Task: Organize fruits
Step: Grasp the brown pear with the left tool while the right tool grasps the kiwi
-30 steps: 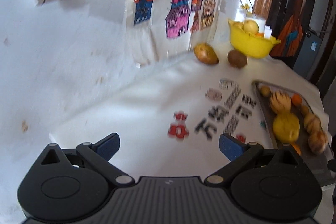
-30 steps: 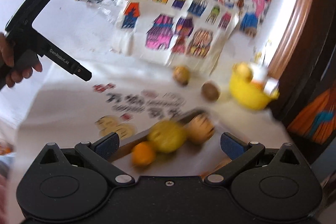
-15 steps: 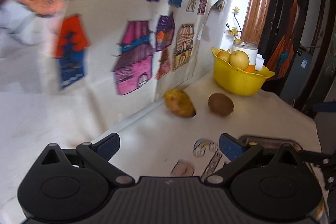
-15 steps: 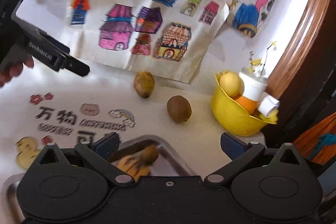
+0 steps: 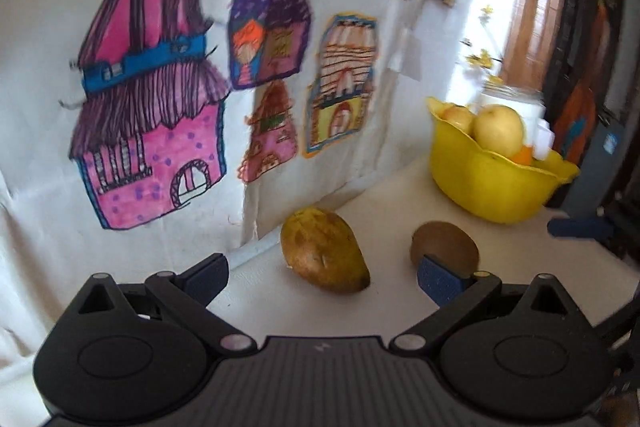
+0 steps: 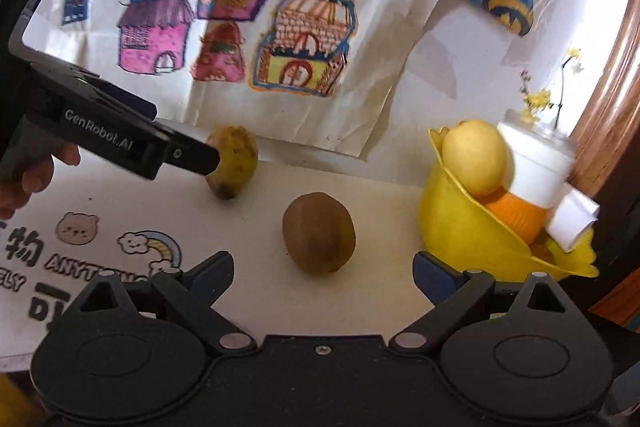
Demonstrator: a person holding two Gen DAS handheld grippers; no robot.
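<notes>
Both cameras have swung off the tray toward the wall, so my left gripper (image 5: pixel 322 273), jaws apart, now frames the mango (image 5: pixel 322 255) lying slantwise on the cloth, while my right gripper (image 6: pixel 322 273), also apart, faces the kiwi (image 6: pixel 319 233).

Both open claws have closed in: left claw (image 5: pixel 322 277) nears the mango (image 5: pixel 322 254), right claw (image 6: pixel 323 273) the kiwi (image 6: pixel 319 232).
</notes>
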